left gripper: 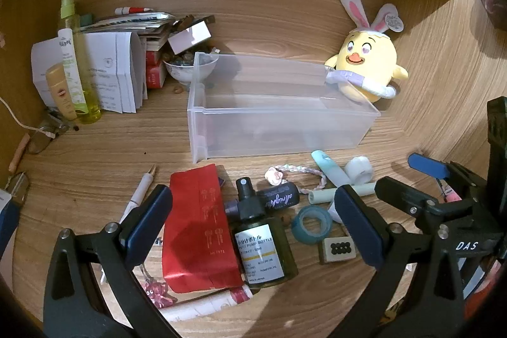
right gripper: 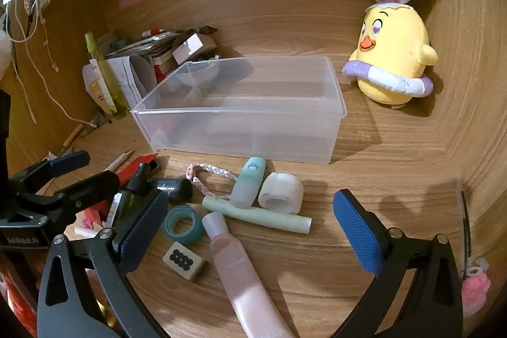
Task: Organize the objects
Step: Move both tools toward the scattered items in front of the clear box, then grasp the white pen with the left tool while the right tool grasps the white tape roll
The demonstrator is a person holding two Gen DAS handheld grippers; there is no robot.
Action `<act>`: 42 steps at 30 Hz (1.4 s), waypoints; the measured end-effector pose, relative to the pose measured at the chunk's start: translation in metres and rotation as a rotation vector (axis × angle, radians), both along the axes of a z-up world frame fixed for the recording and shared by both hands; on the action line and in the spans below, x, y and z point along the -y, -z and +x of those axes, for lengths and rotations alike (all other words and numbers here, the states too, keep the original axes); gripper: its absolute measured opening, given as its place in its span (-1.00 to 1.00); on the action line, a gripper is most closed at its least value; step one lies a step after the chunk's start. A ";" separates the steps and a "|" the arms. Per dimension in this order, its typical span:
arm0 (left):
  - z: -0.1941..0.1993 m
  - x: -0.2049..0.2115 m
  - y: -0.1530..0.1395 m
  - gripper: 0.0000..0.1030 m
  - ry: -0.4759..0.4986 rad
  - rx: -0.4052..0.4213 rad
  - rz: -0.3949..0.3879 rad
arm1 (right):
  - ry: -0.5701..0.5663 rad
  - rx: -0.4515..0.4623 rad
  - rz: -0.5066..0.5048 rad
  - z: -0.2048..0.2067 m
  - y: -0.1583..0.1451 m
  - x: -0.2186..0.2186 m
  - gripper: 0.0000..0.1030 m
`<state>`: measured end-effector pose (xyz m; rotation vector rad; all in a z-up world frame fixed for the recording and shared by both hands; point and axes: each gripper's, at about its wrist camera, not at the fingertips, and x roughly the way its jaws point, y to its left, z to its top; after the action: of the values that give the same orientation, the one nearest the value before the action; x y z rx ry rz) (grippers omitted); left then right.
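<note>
left gripper (left gripper: 253, 220) fingers wide open, holding nothing | right gripper (right gripper: 250, 230) same, nothing held | clear rectangular plastic bin (right gripper: 177, 111) sits empty on wooden bench (right gripper: 396, 154)

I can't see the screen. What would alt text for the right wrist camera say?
An open right gripper hovers over a wooden desk strewn with small items: a pink tube, a teal tape roll and a mahjong tile. Behind them sit an empty clear plastic bin and a yellow chick plush.
</note>
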<state>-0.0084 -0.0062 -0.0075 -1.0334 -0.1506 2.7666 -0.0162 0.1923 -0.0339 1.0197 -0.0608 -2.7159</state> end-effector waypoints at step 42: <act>-0.055 0.089 0.058 -0.71 -0.124 0.248 -0.113 | 0.045 0.166 0.033 -0.057 0.041 -0.017 -0.26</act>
<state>-0.0637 -0.0957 -0.0655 -1.4427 -0.0952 2.7720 -0.0730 0.2096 -0.0753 1.2664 -0.0686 -2.6747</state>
